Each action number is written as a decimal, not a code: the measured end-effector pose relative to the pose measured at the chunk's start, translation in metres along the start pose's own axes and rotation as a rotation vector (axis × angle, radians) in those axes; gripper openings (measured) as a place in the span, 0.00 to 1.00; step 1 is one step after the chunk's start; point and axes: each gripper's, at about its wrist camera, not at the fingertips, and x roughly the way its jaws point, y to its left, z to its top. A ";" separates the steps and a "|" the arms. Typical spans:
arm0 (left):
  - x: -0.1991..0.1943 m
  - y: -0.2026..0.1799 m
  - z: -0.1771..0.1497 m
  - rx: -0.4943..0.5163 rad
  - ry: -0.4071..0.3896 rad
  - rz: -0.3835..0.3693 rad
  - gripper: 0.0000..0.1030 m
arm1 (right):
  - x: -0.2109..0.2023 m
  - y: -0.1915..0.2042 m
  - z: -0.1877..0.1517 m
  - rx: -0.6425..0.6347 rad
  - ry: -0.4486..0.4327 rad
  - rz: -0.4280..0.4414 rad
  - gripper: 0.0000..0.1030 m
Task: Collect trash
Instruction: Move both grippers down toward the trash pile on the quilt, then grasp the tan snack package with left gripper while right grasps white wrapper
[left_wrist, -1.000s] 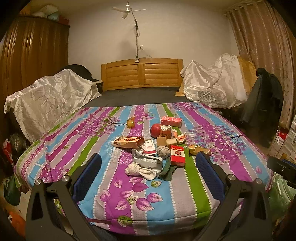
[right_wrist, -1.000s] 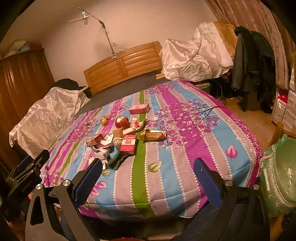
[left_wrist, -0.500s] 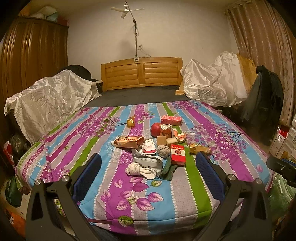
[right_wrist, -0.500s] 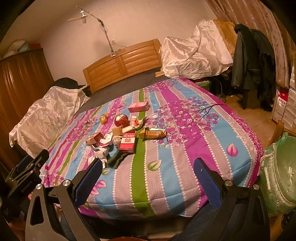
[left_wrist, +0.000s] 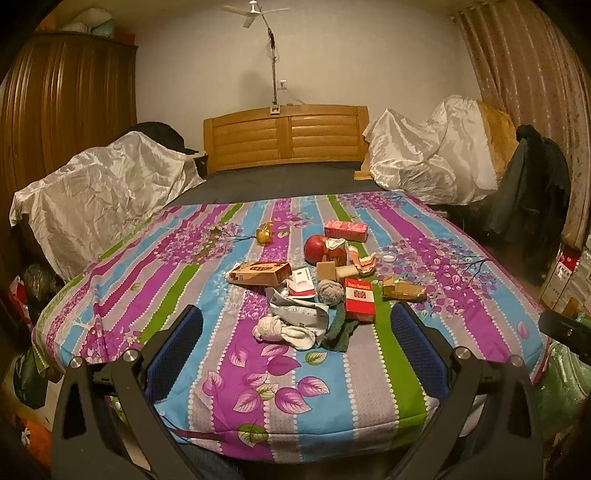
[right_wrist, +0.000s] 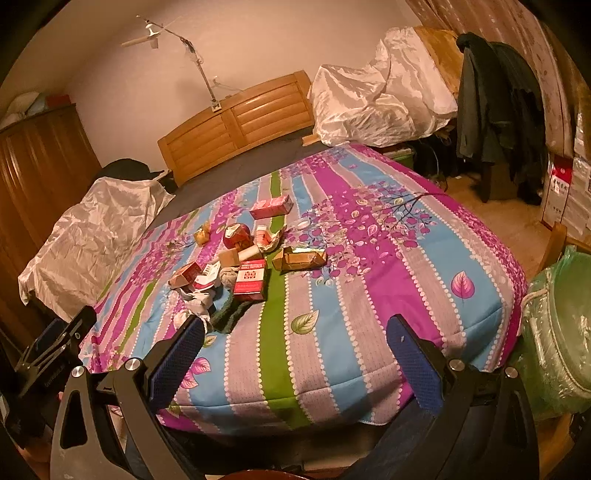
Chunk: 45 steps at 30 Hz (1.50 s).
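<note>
A heap of trash lies mid-bed on the striped floral sheet (left_wrist: 280, 376): a red cigarette box (left_wrist: 359, 300), a brown carton (left_wrist: 258, 273), a pink box (left_wrist: 346, 230), a red apple (left_wrist: 314, 248), crumpled paper (left_wrist: 299, 314), white socks (left_wrist: 284, 330), a dark green sock (left_wrist: 341, 328) and a gold wrapper (left_wrist: 402, 290). My left gripper (left_wrist: 295, 352) is open and empty, short of the heap at the bed's foot. My right gripper (right_wrist: 295, 363) is open and empty, right of the heap, with the red box (right_wrist: 251, 279) ahead and to the left.
White-sheeted furniture (left_wrist: 99, 184) stands on both sides of the bed, with a wooden headboard (left_wrist: 286, 138) behind. A dark coat on a chair (right_wrist: 491, 107) and a green plastic-wrapped bundle (right_wrist: 557, 332) stand to the right. The left gripper shows at the right wrist view's left edge (right_wrist: 55, 343).
Both views shift slightly: the grippers have edged a little closer to the bed. Both stay open and the heap lies as before.
</note>
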 end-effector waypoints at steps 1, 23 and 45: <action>0.002 0.000 0.000 0.000 0.007 0.001 0.95 | 0.002 -0.002 0.001 0.005 0.009 0.001 0.96; 0.111 0.057 -0.058 -0.140 0.359 0.059 0.95 | 0.128 -0.001 -0.017 -0.217 0.188 -0.092 0.96; 0.206 0.099 -0.064 -0.255 0.475 0.064 0.66 | 0.266 0.120 0.022 -0.445 0.329 0.372 0.72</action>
